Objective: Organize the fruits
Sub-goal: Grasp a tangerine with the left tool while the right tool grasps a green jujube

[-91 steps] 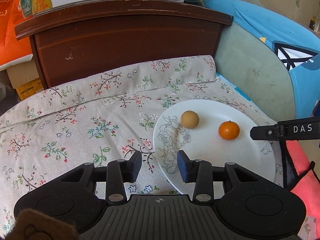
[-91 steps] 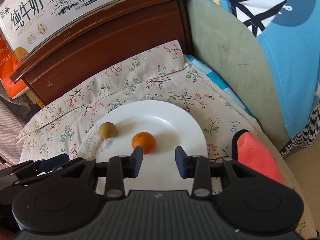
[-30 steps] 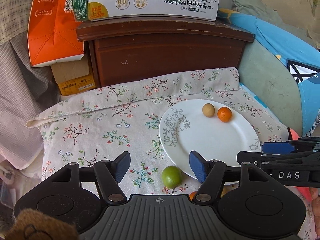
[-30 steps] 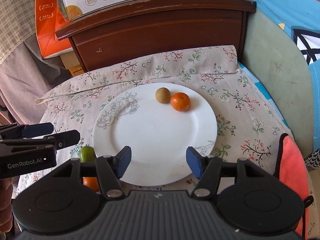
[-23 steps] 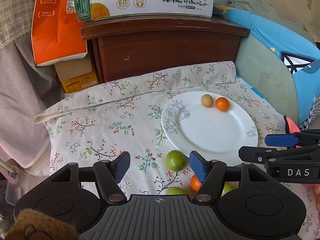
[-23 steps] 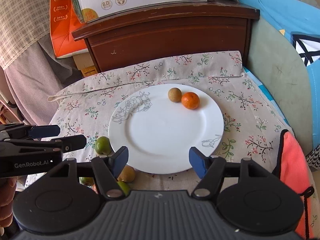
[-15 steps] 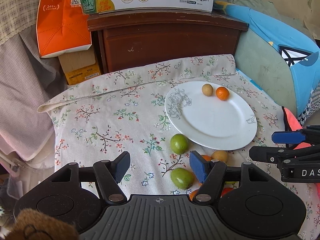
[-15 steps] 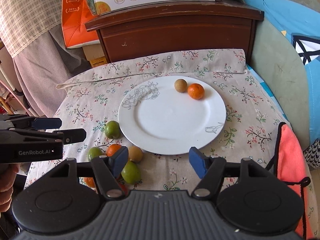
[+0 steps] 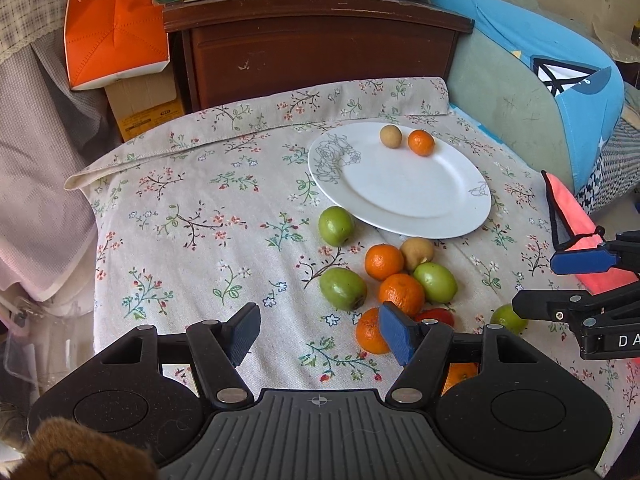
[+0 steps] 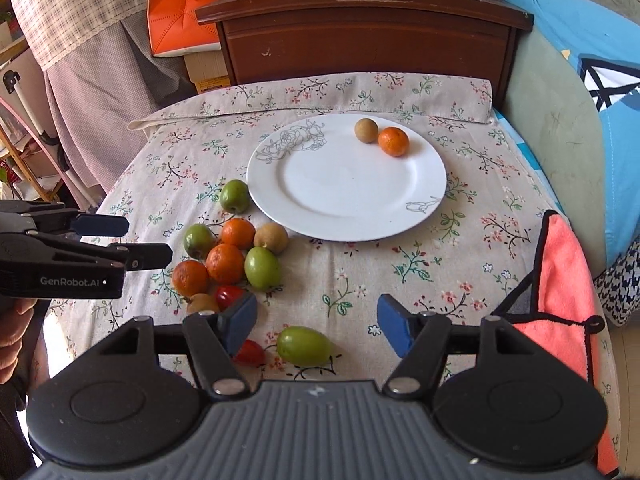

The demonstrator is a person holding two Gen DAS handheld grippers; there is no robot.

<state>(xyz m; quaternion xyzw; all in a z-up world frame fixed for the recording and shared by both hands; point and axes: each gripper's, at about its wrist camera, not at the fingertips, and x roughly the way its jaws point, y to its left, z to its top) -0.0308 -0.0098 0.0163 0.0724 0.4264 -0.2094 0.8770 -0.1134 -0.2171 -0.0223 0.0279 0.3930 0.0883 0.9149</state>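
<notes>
Fruits [image 10: 225,263], orange, green, brown and red, cluster beside the plate [image 10: 320,200]; both grippers gape empty.

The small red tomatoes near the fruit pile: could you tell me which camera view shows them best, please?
The right wrist view: two red tomatoes lie exposed on the floral cloth, one partly behind the camera's own finger. The left wrist view shows only one, mostly hidden behind an orange.

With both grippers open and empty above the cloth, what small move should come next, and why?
Probably lower the right gripper onto the lone green fruit just below its open jaws. Only two fruits lie on the plate, and this one stands clear of the crowded pile.
</notes>
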